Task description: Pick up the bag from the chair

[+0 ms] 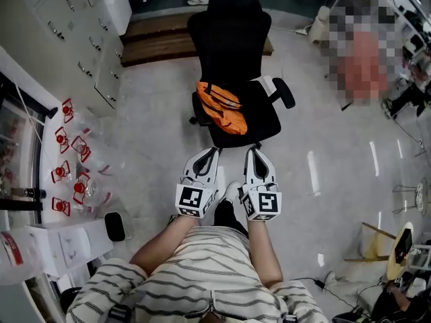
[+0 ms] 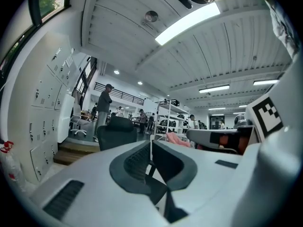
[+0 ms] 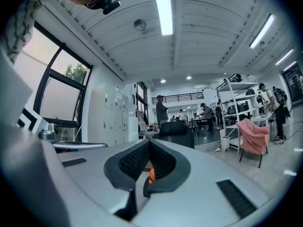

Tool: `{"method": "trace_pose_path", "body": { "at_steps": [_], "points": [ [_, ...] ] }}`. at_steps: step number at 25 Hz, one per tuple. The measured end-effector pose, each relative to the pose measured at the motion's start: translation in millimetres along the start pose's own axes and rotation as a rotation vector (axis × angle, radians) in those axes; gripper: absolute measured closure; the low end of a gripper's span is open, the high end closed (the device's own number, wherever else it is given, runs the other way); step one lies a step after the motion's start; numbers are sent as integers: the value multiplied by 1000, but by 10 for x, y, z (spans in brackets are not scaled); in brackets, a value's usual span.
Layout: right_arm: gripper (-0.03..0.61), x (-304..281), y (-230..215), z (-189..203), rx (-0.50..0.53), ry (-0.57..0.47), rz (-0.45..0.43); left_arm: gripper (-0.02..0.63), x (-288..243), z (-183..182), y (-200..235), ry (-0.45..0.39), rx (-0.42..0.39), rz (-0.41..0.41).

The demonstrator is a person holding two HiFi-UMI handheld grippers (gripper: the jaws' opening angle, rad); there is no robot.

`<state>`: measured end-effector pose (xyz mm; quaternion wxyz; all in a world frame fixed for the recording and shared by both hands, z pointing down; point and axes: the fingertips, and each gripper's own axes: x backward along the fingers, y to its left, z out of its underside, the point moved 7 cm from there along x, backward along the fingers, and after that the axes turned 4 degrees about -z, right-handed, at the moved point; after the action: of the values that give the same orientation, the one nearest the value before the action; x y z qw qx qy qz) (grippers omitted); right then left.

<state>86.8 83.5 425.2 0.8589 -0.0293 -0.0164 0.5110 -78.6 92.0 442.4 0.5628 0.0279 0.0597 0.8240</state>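
An orange bag (image 1: 221,106) lies on the seat of a black office chair (image 1: 232,39) in the head view. My two grippers are held side by side just in front of the seat's near edge, both pointing at the chair. The left gripper (image 1: 210,152) has its jaws together and holds nothing. The right gripper (image 1: 254,150) also looks shut and empty. In the left gripper view the chair (image 2: 116,130) stands beyond the closed left gripper (image 2: 151,144). In the right gripper view a sliver of the orange bag (image 3: 151,175) shows under the closed right gripper (image 3: 149,143).
White lockers (image 1: 101,39) and a wooden step (image 1: 155,42) lie left of and behind the chair. A white counter (image 1: 50,147) with red-marked items runs along the left. A pink-draped chair (image 3: 251,136), a shelving rack (image 2: 173,119) and several people stand farther off.
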Motion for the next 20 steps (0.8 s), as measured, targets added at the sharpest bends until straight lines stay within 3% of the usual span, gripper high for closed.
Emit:
{"method": "trace_pose_path", "body": {
  "at_steps": [10, 20],
  "points": [
    [569, -892, -833, -145, 19, -5, -86, 584, -1139, -72, 89, -5, -1, -90],
    [569, -1344, -1454, -75, -14, 1, -173, 584, -1835, 1, -95, 35, -16, -163]
  ]
}}
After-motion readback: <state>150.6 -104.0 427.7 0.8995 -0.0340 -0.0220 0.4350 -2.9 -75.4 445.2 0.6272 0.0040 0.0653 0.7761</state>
